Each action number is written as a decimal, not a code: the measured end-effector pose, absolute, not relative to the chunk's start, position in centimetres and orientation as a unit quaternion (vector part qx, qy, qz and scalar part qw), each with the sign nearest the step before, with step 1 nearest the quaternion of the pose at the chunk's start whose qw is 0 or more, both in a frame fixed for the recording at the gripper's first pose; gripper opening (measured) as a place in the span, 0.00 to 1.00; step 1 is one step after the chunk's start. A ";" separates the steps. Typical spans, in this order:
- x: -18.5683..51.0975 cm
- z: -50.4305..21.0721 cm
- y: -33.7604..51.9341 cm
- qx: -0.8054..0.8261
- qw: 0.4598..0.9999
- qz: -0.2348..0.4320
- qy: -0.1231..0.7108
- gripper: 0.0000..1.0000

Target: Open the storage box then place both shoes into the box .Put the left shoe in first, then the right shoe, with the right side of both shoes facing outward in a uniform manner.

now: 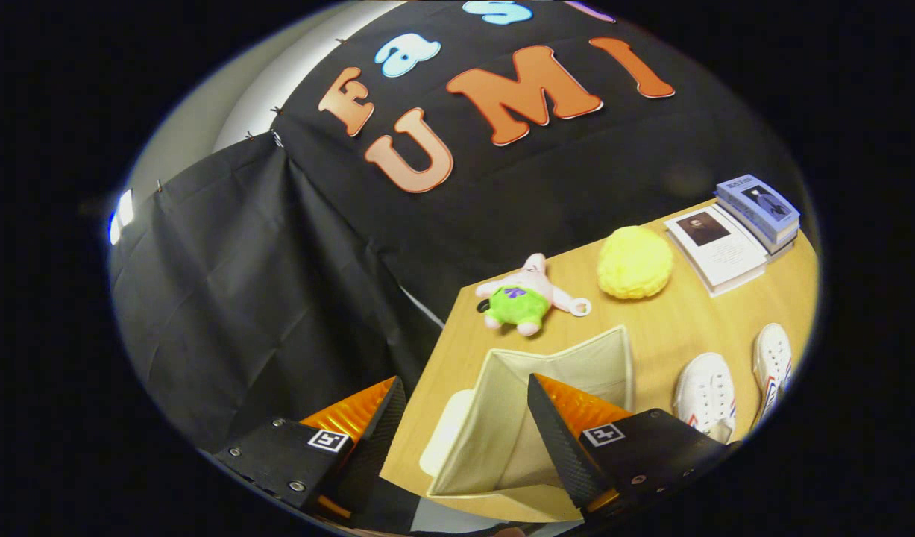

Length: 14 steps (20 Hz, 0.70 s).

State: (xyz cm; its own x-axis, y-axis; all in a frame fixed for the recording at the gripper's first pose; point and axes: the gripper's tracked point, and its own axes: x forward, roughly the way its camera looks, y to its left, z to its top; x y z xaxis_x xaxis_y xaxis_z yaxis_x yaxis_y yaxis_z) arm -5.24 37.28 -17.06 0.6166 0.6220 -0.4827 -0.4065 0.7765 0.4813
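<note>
A beige fabric storage box stands open on the wooden table, its lid flap folded down on the near left side. Its inside looks empty. Two white shoes lie to the right of the box: one close beside it, the other farther right. My gripper hovers above the box's near left corner, open, with nothing between the fingers. The right finger covers part of the box's interior.
Beyond the box lie a pink and green plush toy and a yellow fluffy ball. A stack of books sits at the far right corner. The table's left edge drops off just left of the box, against black cloth.
</note>
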 end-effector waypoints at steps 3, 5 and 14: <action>-3.7 -18.1 32.5 0.148 0.904 0.248 0.316 0.98; -2.9 -18.7 29.4 0.134 0.914 0.222 0.311 0.98; -0.9 -23.0 19.1 0.094 0.936 0.127 0.313 0.98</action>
